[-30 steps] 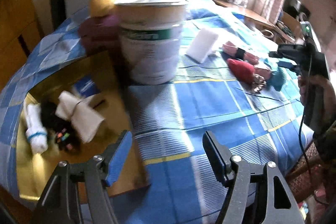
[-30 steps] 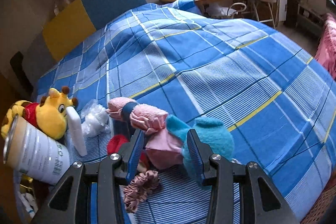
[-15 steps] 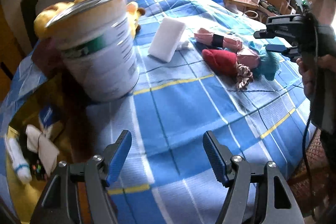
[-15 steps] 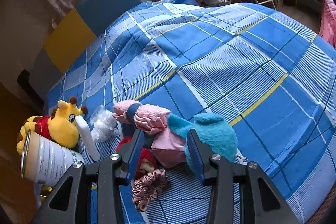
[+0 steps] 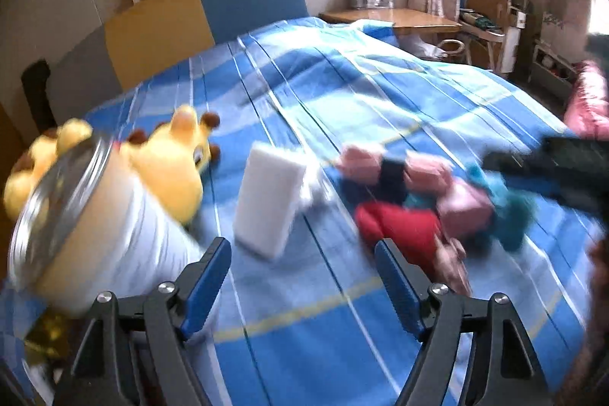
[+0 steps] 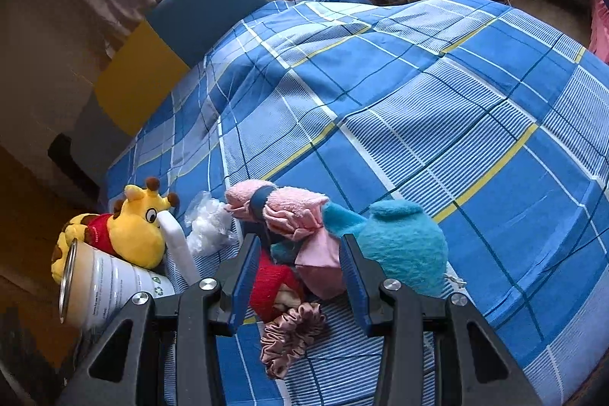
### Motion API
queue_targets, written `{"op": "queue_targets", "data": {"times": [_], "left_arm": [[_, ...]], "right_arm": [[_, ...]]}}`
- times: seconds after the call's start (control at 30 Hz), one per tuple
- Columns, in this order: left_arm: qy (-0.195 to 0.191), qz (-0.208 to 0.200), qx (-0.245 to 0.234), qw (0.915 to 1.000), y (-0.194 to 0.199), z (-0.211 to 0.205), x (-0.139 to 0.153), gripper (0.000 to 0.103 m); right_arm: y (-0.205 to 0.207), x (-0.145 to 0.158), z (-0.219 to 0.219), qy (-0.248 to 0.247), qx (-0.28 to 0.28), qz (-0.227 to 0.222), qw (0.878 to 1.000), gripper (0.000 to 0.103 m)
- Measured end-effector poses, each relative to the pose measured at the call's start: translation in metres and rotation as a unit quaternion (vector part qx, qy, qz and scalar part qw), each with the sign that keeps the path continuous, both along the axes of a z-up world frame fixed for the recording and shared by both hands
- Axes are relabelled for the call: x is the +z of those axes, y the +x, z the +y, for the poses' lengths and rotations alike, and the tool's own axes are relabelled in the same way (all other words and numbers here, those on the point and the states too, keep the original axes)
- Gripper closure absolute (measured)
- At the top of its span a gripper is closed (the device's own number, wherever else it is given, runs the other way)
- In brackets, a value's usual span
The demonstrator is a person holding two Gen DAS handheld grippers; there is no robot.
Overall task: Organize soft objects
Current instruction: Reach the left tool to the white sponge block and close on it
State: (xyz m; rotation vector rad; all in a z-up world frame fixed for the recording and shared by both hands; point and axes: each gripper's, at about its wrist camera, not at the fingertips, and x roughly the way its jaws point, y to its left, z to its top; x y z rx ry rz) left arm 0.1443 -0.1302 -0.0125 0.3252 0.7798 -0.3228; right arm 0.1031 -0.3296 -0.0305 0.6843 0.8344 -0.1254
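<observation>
A bedroom with curtained windows and a wooden desk at the far wall holds a bed under a blue checked quilt with white and yellow lines [image 6: 437, 124], backed by a blue and yellow padded headboard [image 6: 182, 37]. The soft things lie bunched near the quilt's front left edge. A yellow plush giraffe in a red shirt [image 6: 129, 234] lies closest to the left edge, touching a white metal tin with a silver rim [image 6: 106, 288] that leans beside it. A white foam block [image 5: 268, 200] stands tilted just beside the giraffe, with a crumpled clear plastic wrap [image 6: 209, 223] behind it. Next comes a heap: a rolled pink towel with a dark band [image 6: 278, 208], a pink cloth [image 6: 319, 265], a red plush piece [image 6: 272, 288], a dusty-pink satin scrunchie [image 6: 293, 333] and a teal furry plush [image 6: 403, 246], all touching.

The left gripper [image 5: 302, 276] hangs over bare quilt in front of the foam block; its jaws have just been widening and stand far apart with nothing between them. The right gripper [image 6: 300, 276] sits over the heap, jaws partly parted, with the pink cloth and red piece seen in the gap; whether the blue pads [image 6: 354, 276] press on them I cannot tell
</observation>
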Motion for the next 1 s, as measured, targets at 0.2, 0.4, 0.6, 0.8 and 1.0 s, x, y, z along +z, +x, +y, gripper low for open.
{"op": "queue_targets", "data": {"times": [0.2, 0.4, 0.6, 0.8, 1.0], "left_arm": [[0.004, -0.006, 0.054, 0.9985, 0.06, -0.012, -0.004, 0.019], [0.004, 0.045, 0.042, 0.9981, 0.084, -0.015, -0.029, 0.076], [-0.069, 0.035, -0.036, 0.9964, 0.021, 0.003, -0.016, 0.082], [-0.12, 0.064, -0.065, 0.9886, -0.057, 0.039, -0.012, 0.082], [-0.148, 0.086, -0.051, 0.984, -0.103, 0.063, -0.007, 0.082]], "right_arm": [[0.003, -0.003, 0.001, 0.016, 0.01, -0.001, 1.0, 0.06], [0.003, -0.004, 0.0, 0.024, 0.012, -0.003, 1.0, 0.06], [0.001, -0.002, -0.001, 0.018, 0.009, -0.007, 1.0, 0.06], [0.0, -0.001, 0.0, 0.012, 0.007, -0.009, 1.0, 0.06], [0.0, -0.001, 0.001, 0.002, 0.007, -0.004, 1.0, 0.06]]}}
